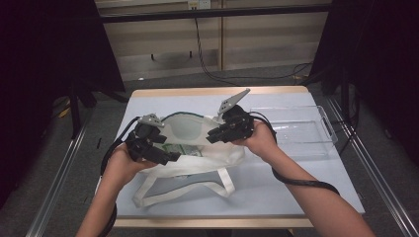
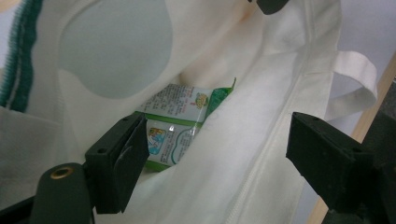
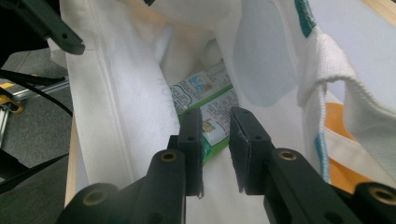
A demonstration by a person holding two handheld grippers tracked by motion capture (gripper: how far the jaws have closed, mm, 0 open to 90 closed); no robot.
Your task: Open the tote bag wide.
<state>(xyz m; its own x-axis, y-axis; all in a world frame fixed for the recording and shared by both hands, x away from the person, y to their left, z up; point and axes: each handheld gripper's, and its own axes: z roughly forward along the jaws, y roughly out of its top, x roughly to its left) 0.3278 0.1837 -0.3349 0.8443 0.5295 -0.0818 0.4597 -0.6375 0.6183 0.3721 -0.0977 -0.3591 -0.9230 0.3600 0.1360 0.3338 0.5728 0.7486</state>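
My left tongs (image 1: 170, 157) sit at the near-left edge of the white cloth bag (image 1: 197, 163), jaws spread wide with the bag's rim running between them, not gripping anything. Inside the bag there's a green and white packet (image 2: 180, 122) lying on the bottom. My right tongs (image 1: 211, 137) poke into the bag's mouth, jaws nearly together, a narrow gap left, hanging above the packet. A clear plastic tray (image 1: 296, 131) sits on the table (image 1: 276, 197) just right of the bag.
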